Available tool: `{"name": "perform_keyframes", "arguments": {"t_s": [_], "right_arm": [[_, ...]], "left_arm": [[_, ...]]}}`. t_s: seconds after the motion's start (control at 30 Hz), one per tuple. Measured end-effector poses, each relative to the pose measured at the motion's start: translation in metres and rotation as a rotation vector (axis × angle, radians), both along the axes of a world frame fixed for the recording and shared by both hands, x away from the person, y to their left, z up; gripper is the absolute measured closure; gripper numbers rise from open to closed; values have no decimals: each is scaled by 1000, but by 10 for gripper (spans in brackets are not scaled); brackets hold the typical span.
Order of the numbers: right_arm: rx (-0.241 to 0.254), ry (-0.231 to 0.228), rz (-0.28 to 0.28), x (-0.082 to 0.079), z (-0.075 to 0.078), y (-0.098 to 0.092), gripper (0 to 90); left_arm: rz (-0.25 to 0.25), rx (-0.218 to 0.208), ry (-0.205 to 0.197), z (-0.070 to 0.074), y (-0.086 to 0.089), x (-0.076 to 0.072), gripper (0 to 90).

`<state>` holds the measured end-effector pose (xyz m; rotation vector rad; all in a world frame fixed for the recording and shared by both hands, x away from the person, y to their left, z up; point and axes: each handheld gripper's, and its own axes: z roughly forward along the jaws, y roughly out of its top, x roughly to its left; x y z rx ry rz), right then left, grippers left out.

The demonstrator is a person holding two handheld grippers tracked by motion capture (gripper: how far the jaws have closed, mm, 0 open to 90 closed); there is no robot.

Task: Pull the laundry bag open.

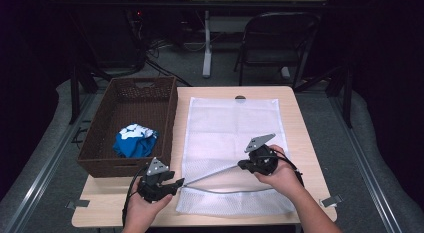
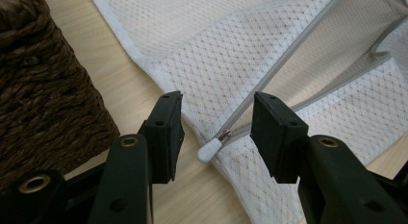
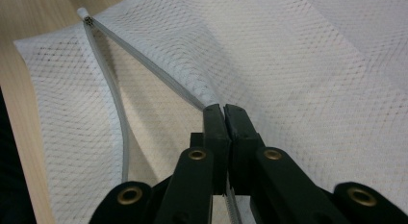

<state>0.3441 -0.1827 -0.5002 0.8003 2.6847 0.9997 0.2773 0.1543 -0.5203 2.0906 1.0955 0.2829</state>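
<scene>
The wicker basket (image 1: 100,143) holds a blue-and-white cloth (image 1: 135,140). The unzipped mesh laundry bag (image 1: 230,128) lies flat on the table (image 1: 305,143). The right gripper (image 3: 223,108) is clamped on its upper zipper edge (image 3: 159,72), lifted. The left gripper (image 2: 216,118) stands half-open astride the zipper end (image 2: 210,149), not touching it.

White mesh bag (image 1: 232,128) — brown woven basket (image 1: 102,138).

White mesh laundry bag (image 1: 232,128) lies flat on the table, zipper open.
</scene>
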Motion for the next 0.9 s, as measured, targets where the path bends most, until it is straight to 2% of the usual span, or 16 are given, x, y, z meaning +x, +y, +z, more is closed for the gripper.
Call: {"name": "perform_keyframes", "arguments": {"t_s": [0.13,0.4,0.63,0.9], "right_arm": [[2,12,4,0,5,2,883],[-5,0,1,1,12,5,884],[30,-29,-11,3,21,4,884],[55,-50,0,1,25,3,884]], "left_arm": [[1,-4,-5,0,0,0,543],[0,-5,-6,1,1,-1,543],[-2,-6,-7,1,1,-1,543],[2,-10,-20,4,0,-3,543]]}}
